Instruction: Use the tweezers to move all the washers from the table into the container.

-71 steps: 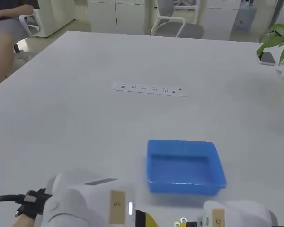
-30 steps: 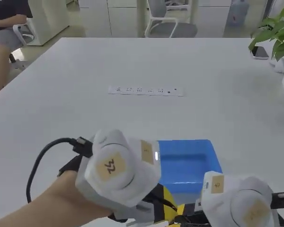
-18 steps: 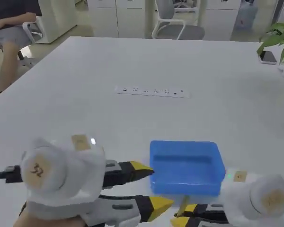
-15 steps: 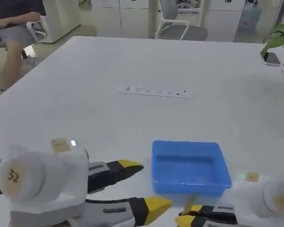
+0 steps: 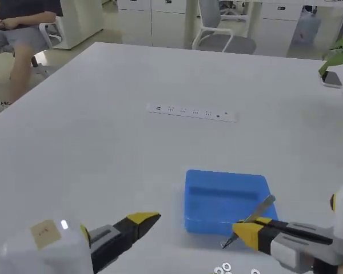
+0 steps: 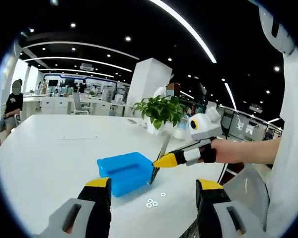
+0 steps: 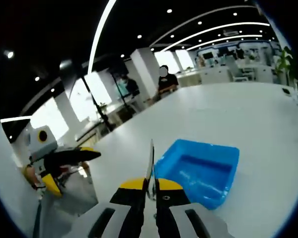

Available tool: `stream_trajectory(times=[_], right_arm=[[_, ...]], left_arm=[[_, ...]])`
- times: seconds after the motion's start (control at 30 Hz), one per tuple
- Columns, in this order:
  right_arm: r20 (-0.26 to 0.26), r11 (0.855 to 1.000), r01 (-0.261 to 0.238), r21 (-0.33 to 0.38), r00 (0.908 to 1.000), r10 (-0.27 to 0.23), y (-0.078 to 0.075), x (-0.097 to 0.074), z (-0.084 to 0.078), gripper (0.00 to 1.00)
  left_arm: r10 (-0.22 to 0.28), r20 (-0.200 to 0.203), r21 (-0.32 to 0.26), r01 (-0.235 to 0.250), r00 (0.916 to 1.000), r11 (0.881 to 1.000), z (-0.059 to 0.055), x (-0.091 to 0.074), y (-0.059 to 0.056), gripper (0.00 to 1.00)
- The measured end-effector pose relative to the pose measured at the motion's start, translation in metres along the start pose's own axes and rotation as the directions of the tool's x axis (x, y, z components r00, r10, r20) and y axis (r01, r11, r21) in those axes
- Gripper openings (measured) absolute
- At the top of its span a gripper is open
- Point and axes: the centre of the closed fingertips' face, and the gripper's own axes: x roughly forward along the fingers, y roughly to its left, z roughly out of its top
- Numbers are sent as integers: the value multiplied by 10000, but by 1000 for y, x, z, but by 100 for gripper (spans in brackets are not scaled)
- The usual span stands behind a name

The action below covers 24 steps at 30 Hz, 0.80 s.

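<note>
While I look along the left gripper (image 6: 154,184) in its own view, I see its jaws spread wide apart; in the head view it sits low at the near left of the white table (image 5: 103,142). To its right stands the blue container (image 5: 206,221), upright on the table. Just on the near side of the container, a few washers (image 5: 224,267) lie on the table in a small cluster. The tip of the tweezers (image 5: 264,204) is close to them but apart, and the shaft slants up across the container's near right corner. Farthest right, my right gripper (image 5: 250,233) has its jaws pinched closed on the tweezers.
</note>
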Motion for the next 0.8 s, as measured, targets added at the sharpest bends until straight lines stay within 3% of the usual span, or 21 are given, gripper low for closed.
stream_trajectory(times=[0.1, 0.17, 0.23, 0.3, 0.43, 0.57, 0.8], right_arm=[[170, 9986, 360, -385, 9992, -354, -8, -5, 18, 4], [238, 9975, 562, -422, 9982, -552, -15, -6, 26, 4], [227, 9947, 879, -531, 9960, -868, -25, -6, 30, 4], [166, 9922, 1083, -614, 9941, -1074, -32, -5, 32, 4], [34, 9866, 1433, -777, 9896, -1435, -48, 2, 33, 4], [-309, 9788, 1756, -1051, 9832, -1797, -64, 11, 27, 4], [-618, 9716, 2031, -1214, 9754, -2116, -84, 24, 21, 4]], left_arm=[[329, 45, 419, -331, 9994, 9986, -3, 4, -2, 81], [732, -1, 1276, -726, 9973, 9892, -3, 7, 2, 87], [890, 142, 1521, -901, 9959, 9842, 0, 6, 2, 90], [1036, 618, 1430, -1115, 9927, 9834, 7, 3, 4, 93], [1496, 1480, 522, -1588, 9776, 9859, 21, -5, 18, 99], [1834, 1409, 334, -1898, 9729, 9813, 18, -8, 27, 99], [2019, 1425, 443, -2100, 9690, 9767, 17, -10, 30, 99]])
